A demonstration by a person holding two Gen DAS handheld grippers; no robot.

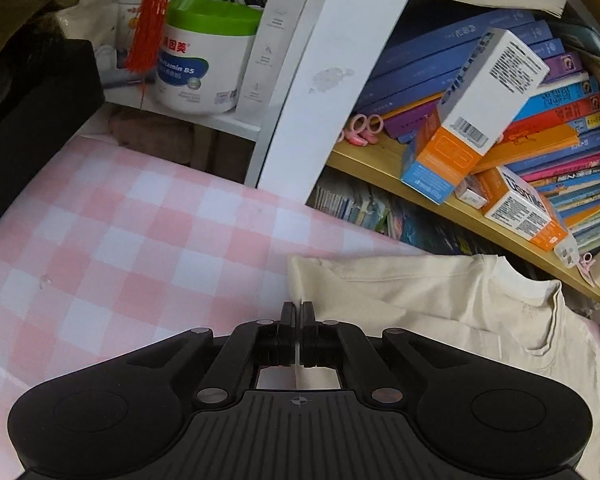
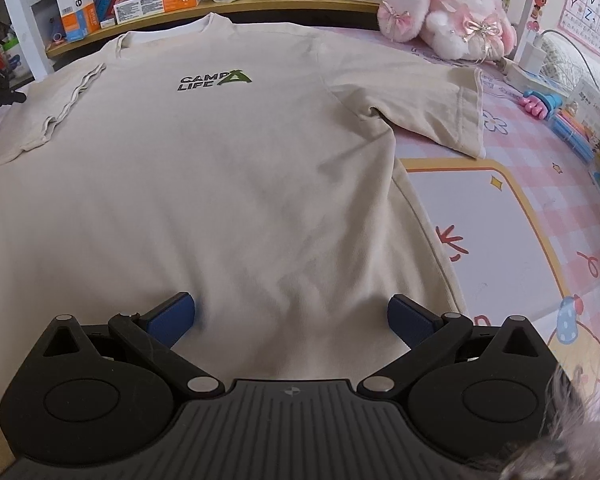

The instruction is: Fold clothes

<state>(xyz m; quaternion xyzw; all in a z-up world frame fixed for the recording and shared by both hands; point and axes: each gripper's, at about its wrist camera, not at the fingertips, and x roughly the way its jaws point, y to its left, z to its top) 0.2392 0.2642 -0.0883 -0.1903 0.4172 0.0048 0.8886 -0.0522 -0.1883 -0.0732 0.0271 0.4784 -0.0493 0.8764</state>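
A cream T-shirt (image 2: 228, 168) with a "CAMP LIFE" print lies flat, face up, on the pink checked bed cover (image 1: 120, 240). Its left sleeve (image 2: 72, 96) is folded inward over the body; its right sleeve (image 2: 432, 108) is spread out. In the left wrist view my left gripper (image 1: 298, 312) is shut at the left edge of the T-shirt (image 1: 420, 312), near the shoulder, with the cloth edge running between its fingers. My right gripper (image 2: 292, 316) hovers open over the lower part of the shirt, its blue pads (image 2: 172, 320) spread wide with only flat cloth beneath them.
A wooden shelf (image 1: 380, 160) packed with books and boxes runs along the bed's far side. A white tub with a green lid (image 1: 204, 56) stands at the back left. A pink plush toy (image 2: 448, 8), a charger and toys (image 2: 540, 100) sit at the far right. A printed mat (image 2: 480, 220) lies right of the shirt.
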